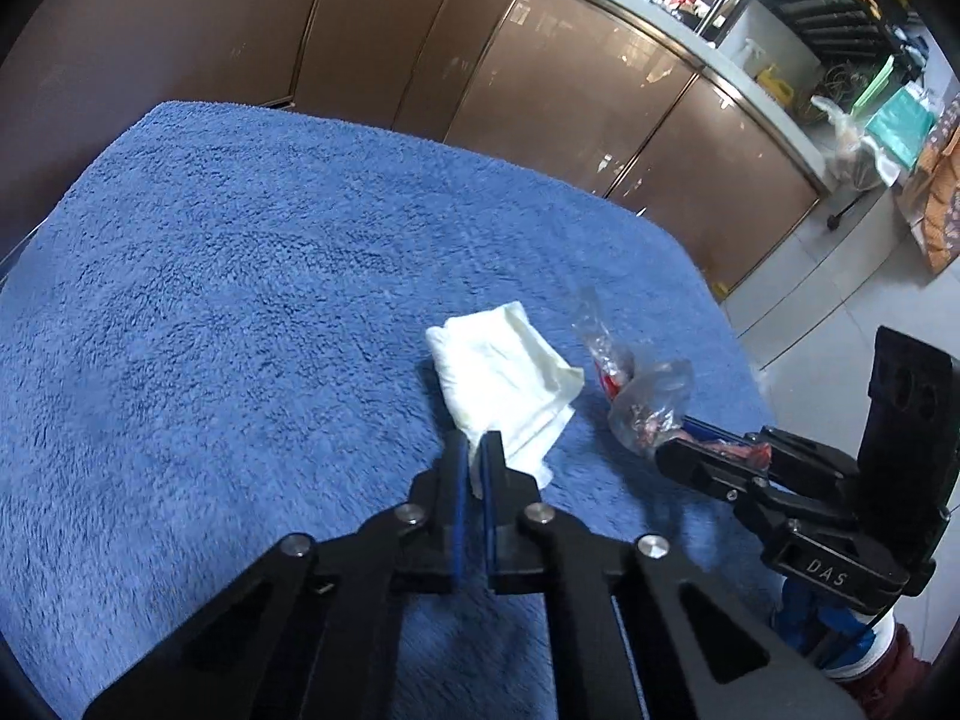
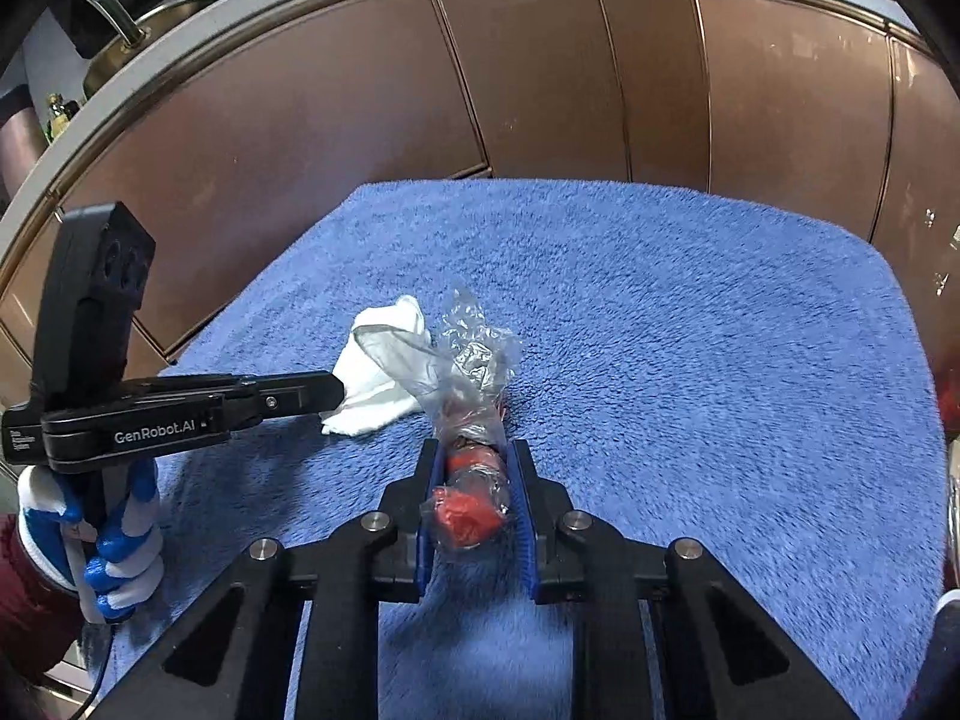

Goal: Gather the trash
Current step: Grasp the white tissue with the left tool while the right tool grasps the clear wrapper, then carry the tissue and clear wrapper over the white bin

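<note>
Tissue (image 1: 510,384) pinched by your left gripper (image 1: 474,450), wrapper (image 2: 474,420) clamped by right gripper (image 2: 474,462); thin tissue corner may slip off towel (image 1: 240,300).

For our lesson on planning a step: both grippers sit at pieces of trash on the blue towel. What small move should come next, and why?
Probably lift both straight up. The left gripper is shut on the white tissue, the right gripper is shut on the clear plastic wrapper, and both pieces lie on the blue towel.
</note>
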